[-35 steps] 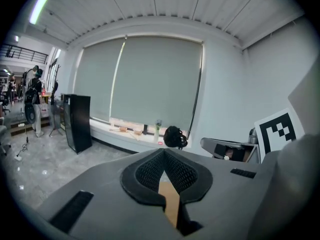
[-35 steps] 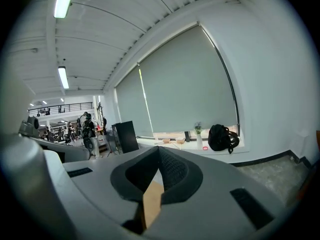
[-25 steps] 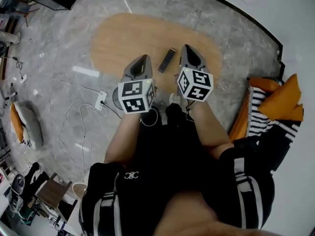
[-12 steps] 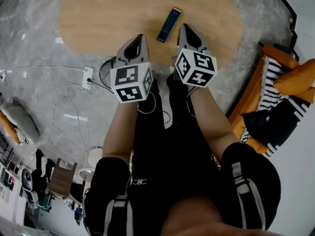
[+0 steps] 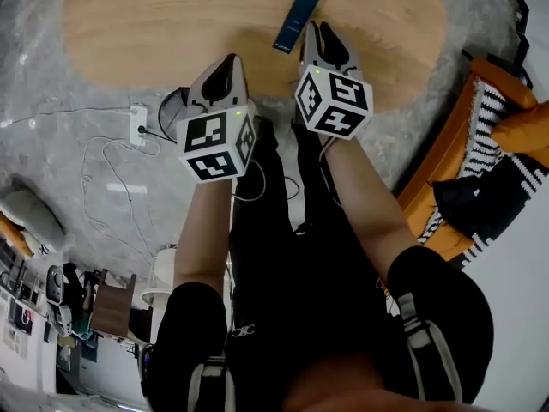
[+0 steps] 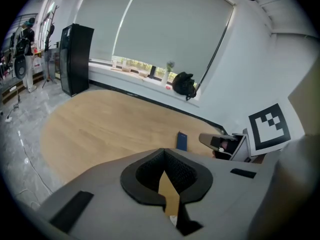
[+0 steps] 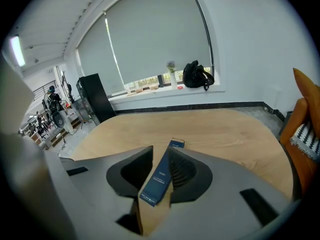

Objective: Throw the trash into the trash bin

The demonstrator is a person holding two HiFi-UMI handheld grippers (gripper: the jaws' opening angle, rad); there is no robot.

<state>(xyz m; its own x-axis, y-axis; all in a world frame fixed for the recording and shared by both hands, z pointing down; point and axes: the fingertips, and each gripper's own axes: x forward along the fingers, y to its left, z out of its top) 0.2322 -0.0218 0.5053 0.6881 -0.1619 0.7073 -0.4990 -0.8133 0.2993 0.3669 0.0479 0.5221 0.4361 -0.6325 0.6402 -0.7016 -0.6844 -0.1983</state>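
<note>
My left gripper (image 5: 228, 62): jaws together, empty | right gripper (image 5: 310, 29): narrow gap, just opening | blue box (image 5: 300, 14) just ahead, on table (image 5: 171, 24)

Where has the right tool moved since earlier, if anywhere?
Yes: the right tool slid toward the oval wooden table's near edge. Its jaws just opened; the dark blue flat box shows between them, ungripped.

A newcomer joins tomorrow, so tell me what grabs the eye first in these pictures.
The black-and-white marker cubes on the left gripper and right gripper dominate the middle, at the near edge of an oval wooden table. A dark blue box lies there by the right gripper, whose fingers have just been opening and grip nothing. An orange sofa stands at the right.
</note>
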